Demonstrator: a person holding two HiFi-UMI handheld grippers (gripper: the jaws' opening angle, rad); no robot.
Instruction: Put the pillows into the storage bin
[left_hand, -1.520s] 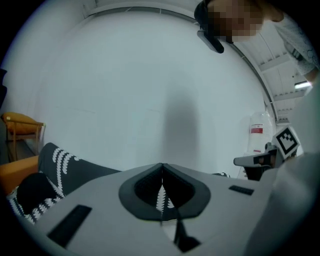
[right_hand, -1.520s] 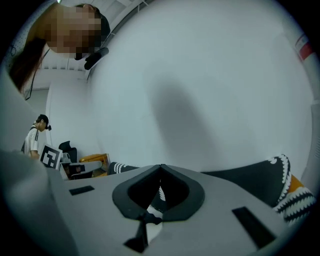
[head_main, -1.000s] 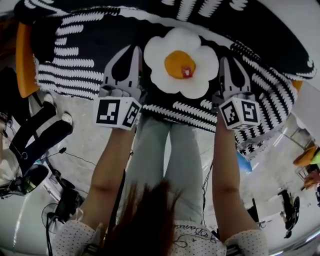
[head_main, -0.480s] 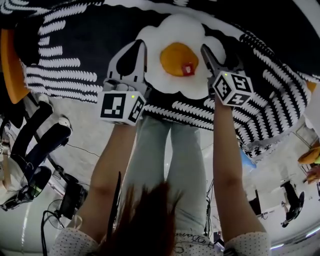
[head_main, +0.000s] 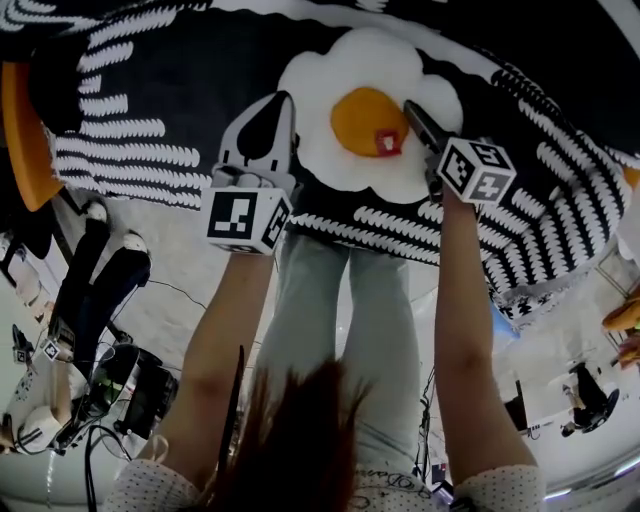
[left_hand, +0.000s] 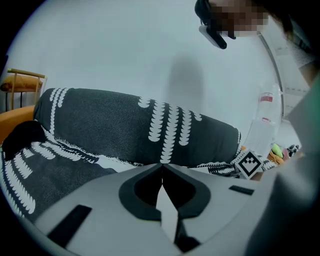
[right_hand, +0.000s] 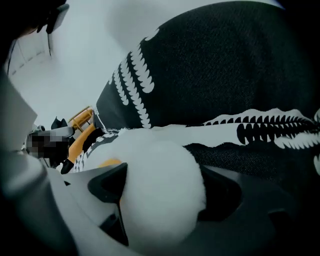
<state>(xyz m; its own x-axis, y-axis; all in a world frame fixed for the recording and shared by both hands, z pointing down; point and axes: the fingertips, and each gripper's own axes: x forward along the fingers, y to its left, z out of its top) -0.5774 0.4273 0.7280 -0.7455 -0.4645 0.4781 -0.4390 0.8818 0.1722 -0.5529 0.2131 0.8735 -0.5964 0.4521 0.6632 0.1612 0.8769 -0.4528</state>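
On the sofa (head_main: 150, 60) the egg pillow (head_main: 330, 160) is not yet lifted, and no bin is seen. The fingers of the right gripper (right_hand: 160, 190), just opened, are spread around its edge; those of the left gripper (left_hand: 162, 167) are pressed together.

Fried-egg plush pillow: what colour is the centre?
Orange-yellow yolk patch on the white plush pillow; head view.

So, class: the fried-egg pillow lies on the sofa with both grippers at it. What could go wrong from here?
1. The right gripper, whose jaws have just been opening, straddles only one white lobe of the fried-egg pillow; a grip on that soft edge might slip.
2. The left gripper is shut and empty beside the pillow, so it may nudge it away rather than help.
3. Closing low could also pinch the patterned throw.
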